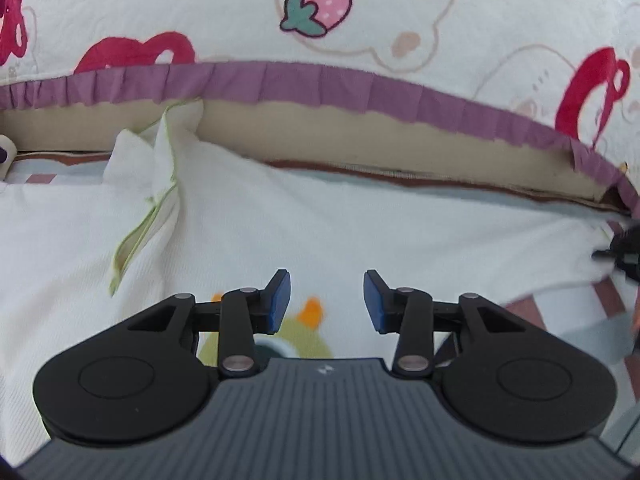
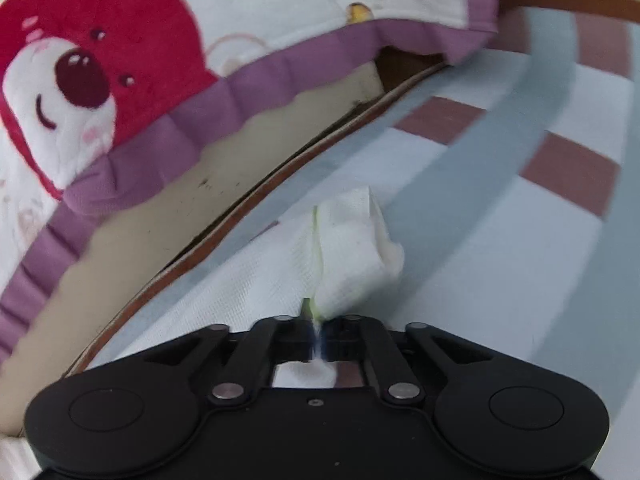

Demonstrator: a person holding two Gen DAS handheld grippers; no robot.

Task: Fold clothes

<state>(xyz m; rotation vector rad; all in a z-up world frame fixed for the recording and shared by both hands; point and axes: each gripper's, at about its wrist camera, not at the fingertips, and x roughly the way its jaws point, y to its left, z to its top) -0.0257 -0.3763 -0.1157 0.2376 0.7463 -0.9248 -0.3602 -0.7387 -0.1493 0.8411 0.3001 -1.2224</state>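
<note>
Behind everything rises a quilted cream cushion (image 1: 440, 20) printed with red bears and a pink strawberry, edged with a pleated purple frill (image 1: 320, 80); below it runs a bed sheet (image 2: 500, 260) of pale blue, white and dusty-red checks. Spread on that sheet lies the task's thing, a white waffle-knit garment (image 1: 280, 220) with thin lime-green piping and a green-and-orange cartoon print, its long axis running roughly across the left wrist view, parallel to the frill. One end is rumpled up into a peak at the far left, where the piped edge (image 1: 148, 216) folds over; the other end reaches to the right edge of that view. There the right gripper (image 2: 318, 340) has its jaws together, clamped on a piped corner of the garment, with a wad of white cloth bunched up just ahead of the fingertips; it points downward toward the sheet. The left gripper (image 1: 327, 300) hangs over the middle of the garment, tilted down, jaws apart with nothing between its blue pads (image 1: 280, 300), the cartoon print directly beneath them. My reading is that the left hand is the free one and lies nearer the rumpled far-left end, so the coming move turns on carrying it leftward along the cloth to that piped edge.
</note>
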